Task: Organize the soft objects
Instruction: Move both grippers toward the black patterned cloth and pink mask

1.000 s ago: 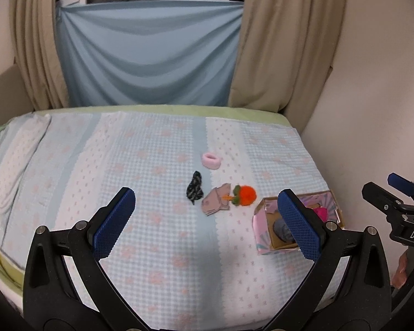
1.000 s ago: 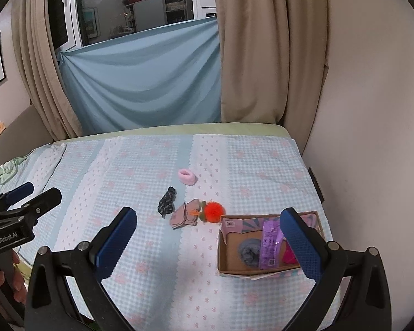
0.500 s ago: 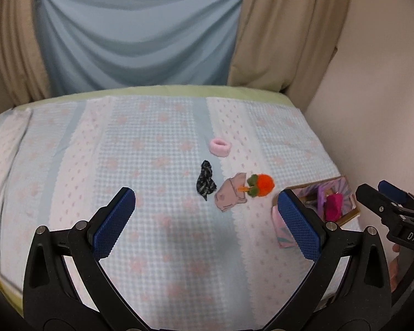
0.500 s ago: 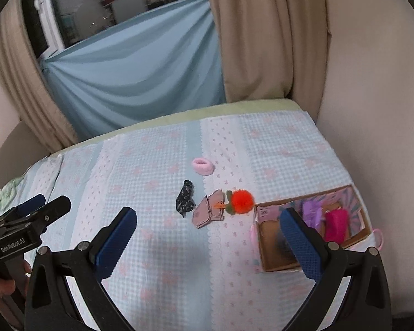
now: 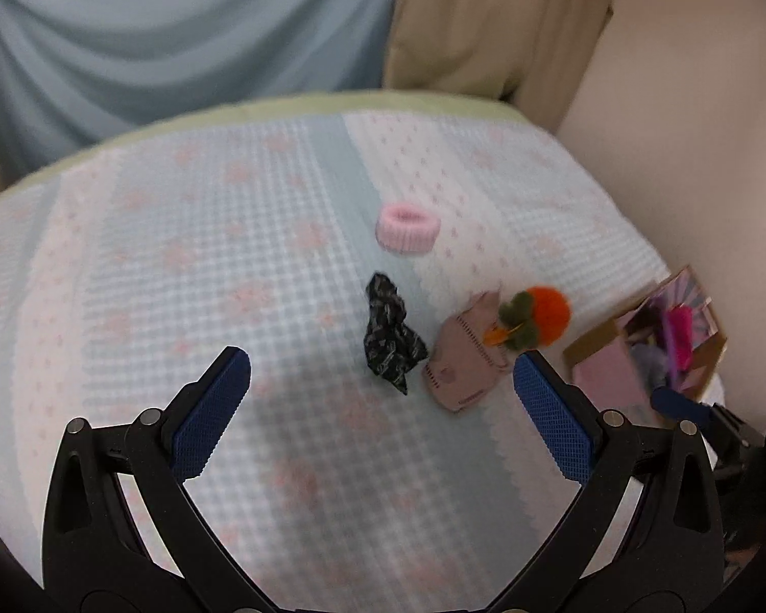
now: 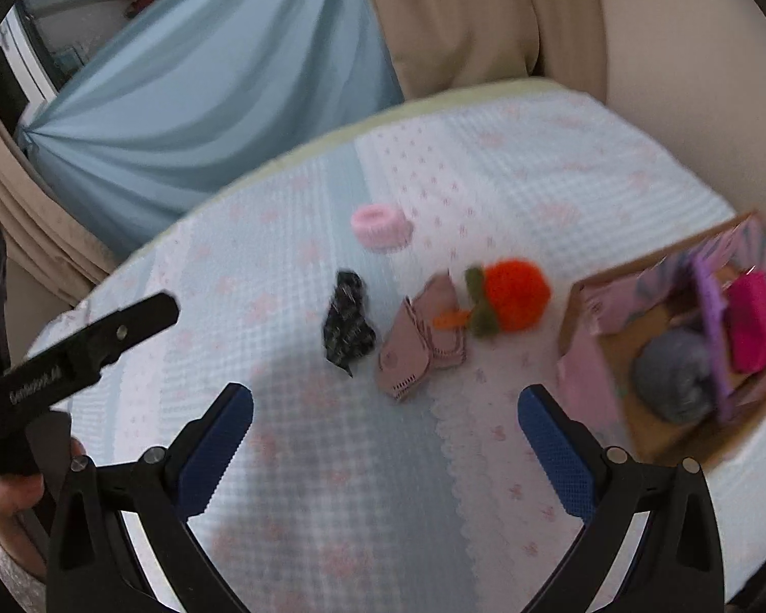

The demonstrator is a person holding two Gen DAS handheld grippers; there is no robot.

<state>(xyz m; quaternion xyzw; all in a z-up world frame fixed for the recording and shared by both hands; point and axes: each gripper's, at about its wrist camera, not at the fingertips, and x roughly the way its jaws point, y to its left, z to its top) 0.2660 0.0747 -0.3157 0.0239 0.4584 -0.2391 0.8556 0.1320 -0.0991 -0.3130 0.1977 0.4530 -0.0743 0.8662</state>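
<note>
Soft things: we count four loose on the bedspread [image 5: 189,265], bunched near its middle, none gripped yet.
Scrunchie: dark patterned scrunchie [image 5: 390,339] lies crumpled, nearest our left gripper's line; just left of the sock.
Sock: one pinkish sock [image 5: 462,362], flat and folded, touching the pom.
Pom: one orange pom [image 6: 516,301] with green leaves, resting on the sock's far edge.
Band: one pink band [image 5: 408,229], on its own farther back, apart from the cluster.
Box: one cardboard box [image 6: 595,342] at the right edge of the bed, open top facing us; we judge it the place the loose things belong.
Box contents: we make out three things inside: a grey ball, a purple piece, a magenta piece; blur hides any more.
Left gripper [image 5: 383,398]: jaws spread wide, nothing between them, hanging above the bedspread short of the scrunchie.
Right gripper [image 6: 385,431]: jaws likewise released and empty, aimed between the sock and the box.
Why so: we judge both held open and low to pick from the cluster, the box kept on the right for a short carry.
Backdrop: blue sheet [image 6: 204,102] and beige curtain [image 6: 459,15] behind the bed.
</note>
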